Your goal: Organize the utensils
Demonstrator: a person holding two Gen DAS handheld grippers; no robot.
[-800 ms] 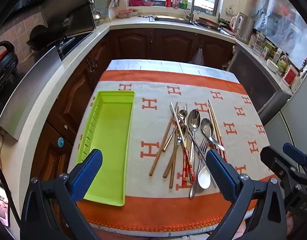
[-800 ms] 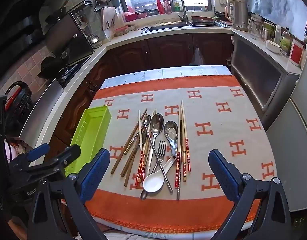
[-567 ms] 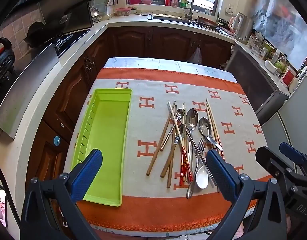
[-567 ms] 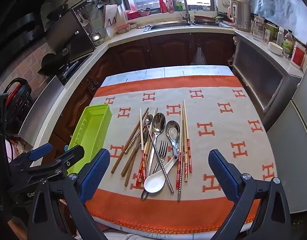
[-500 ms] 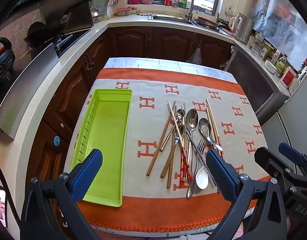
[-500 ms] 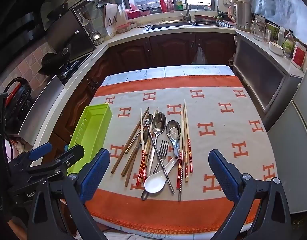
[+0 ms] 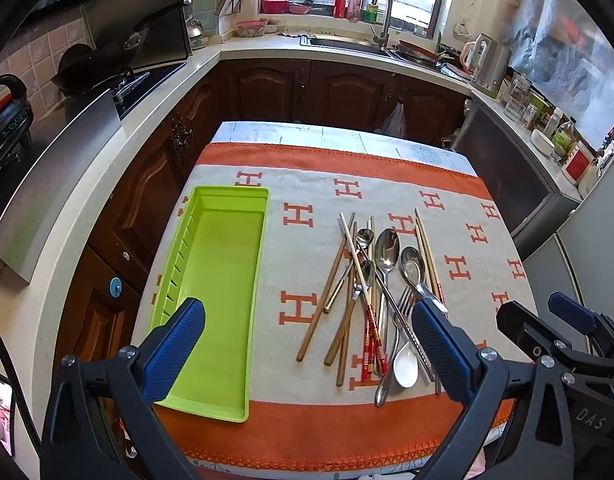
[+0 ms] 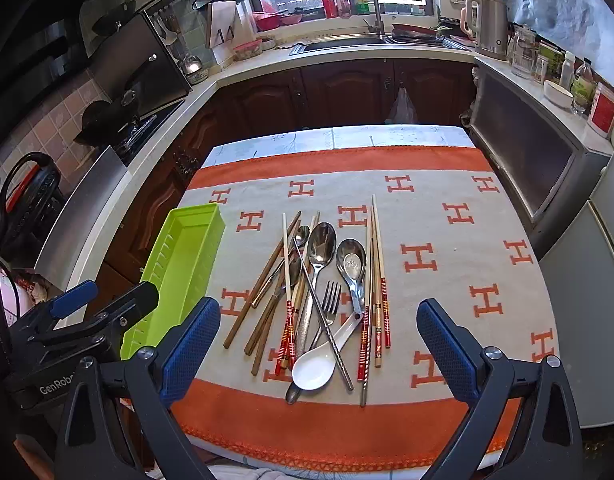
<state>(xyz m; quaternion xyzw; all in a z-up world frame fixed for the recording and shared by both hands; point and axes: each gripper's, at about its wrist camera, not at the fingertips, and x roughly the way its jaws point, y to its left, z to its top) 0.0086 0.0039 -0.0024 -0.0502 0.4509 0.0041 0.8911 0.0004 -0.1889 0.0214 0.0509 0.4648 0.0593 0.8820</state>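
Nothing sorted yet, by the look of it. Heaped in one crossed pile on the orange-and-cream cloth-covered counter (image 8: 447, 216): plain brown wooden chopsticks (image 8: 263, 276), red-and-gold banded chopsticks (image 8: 381, 276), steel chopsticks (image 8: 323, 316), a large steel spoon (image 8: 322, 242), a shorter steel spoon with a stamped bowl (image 8: 351, 260), a steel fork (image 8: 330, 300) and a white ceramic soup spoon (image 8: 313, 368).

Left of the pile, well apart from it: a long lime-green plastic tray (image 7: 215, 280) with a slotted left wall, its floor bare, no utensil inside.

Near side of the pile, above the counter edge: left claw (image 7: 307, 344) spread fully wide, blue pads gripping nothing, framing the tray's near end and the pile's handles. Right claw (image 8: 319, 348) likewise fully spread and empty, centred over the pile's near ends.

Judged from this: whole job ahead. Every piece left to lift out of the tangle and lay in the tray, probably grouped by kind. Overlaps likely to drag neighbours along.
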